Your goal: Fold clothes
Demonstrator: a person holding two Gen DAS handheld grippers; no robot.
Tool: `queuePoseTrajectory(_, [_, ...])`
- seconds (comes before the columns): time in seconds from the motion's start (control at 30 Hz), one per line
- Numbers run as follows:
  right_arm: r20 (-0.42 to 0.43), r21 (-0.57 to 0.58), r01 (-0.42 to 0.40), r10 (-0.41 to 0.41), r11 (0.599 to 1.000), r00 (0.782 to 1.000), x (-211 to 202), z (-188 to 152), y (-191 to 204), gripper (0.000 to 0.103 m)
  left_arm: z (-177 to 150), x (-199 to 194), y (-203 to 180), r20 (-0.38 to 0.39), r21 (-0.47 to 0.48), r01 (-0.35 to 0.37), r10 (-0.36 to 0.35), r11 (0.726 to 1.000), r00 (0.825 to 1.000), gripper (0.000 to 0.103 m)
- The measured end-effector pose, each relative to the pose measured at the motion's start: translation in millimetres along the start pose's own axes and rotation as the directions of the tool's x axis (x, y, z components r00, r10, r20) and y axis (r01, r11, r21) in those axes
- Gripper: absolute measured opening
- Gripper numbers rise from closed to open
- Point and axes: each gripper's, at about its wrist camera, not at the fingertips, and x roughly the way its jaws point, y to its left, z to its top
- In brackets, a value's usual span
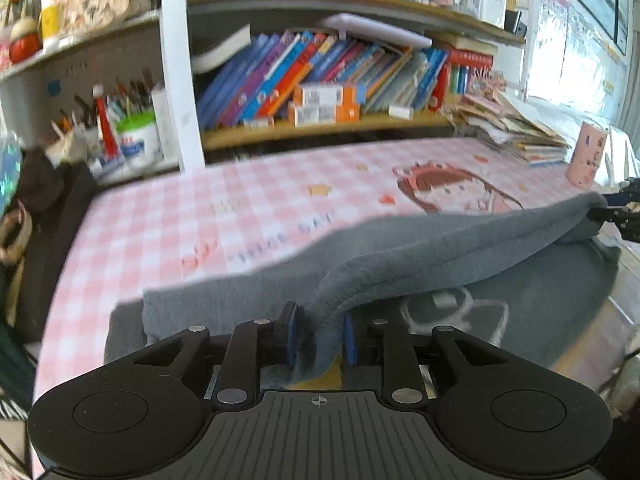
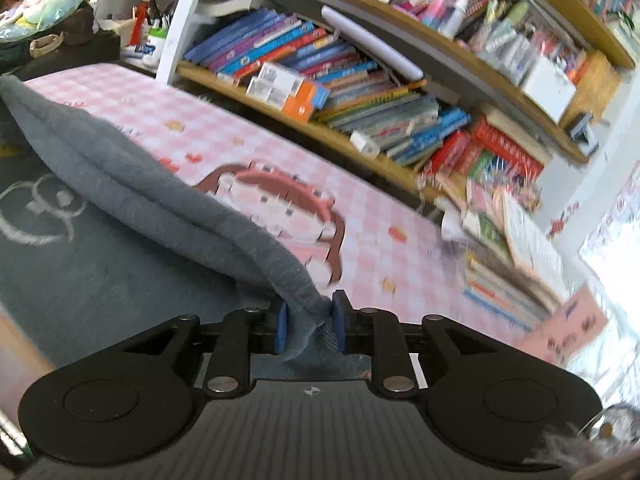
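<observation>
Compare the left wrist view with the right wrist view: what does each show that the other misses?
Only the left wrist view shows the right gripper from outside, clamped on the far end of the grey garment, and the left gripper shut on its near end. Only the right wrist view shows the right gripper's blue pads close up, pinching the fabric. Both show the lifted edge spanning the grippers, the white print on the layer lying beneath, the pink checked cover and the bookshelf.
</observation>
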Motion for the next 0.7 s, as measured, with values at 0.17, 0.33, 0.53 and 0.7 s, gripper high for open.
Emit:
queuePoseTrajectory(0.17, [-0.081, 0.089, -0.010, 0.017, 0.996, 0.997, -12, -22, 8, 0.027, -25, -10, 1, -0.039, -0.065, 0.027, -0.030, 0.998, 0.999, 0.033])
queuePoseTrajectory(0.33, [-0.214, 0.238, 0.000, 0.053, 0.971, 0.975, -16, -39, 8, 0.038, -51, -23, 18, -0.040, -0.280, 0.031, -0.044, 0.959, 0.998, 0.050])
queuePoseTrajectory(0.53, [-0.255, 0.495, -0.024, 0.172, 0.868, 0.952, -26, -46, -1, 0.050, -71, -34, 47, -0.019, -0.549, 0.057, -0.081, 0.834, 0.997, 0.050])
queuePoseTrajectory(0.7, [-0.178, 0.676, -0.105, 0.300, 0.729, 0.937, -30, -36, -10, 0.063, -80, -31, 65, 0.031, -0.738, 0.112, -0.132, 0.666, 0.991, 0.051])
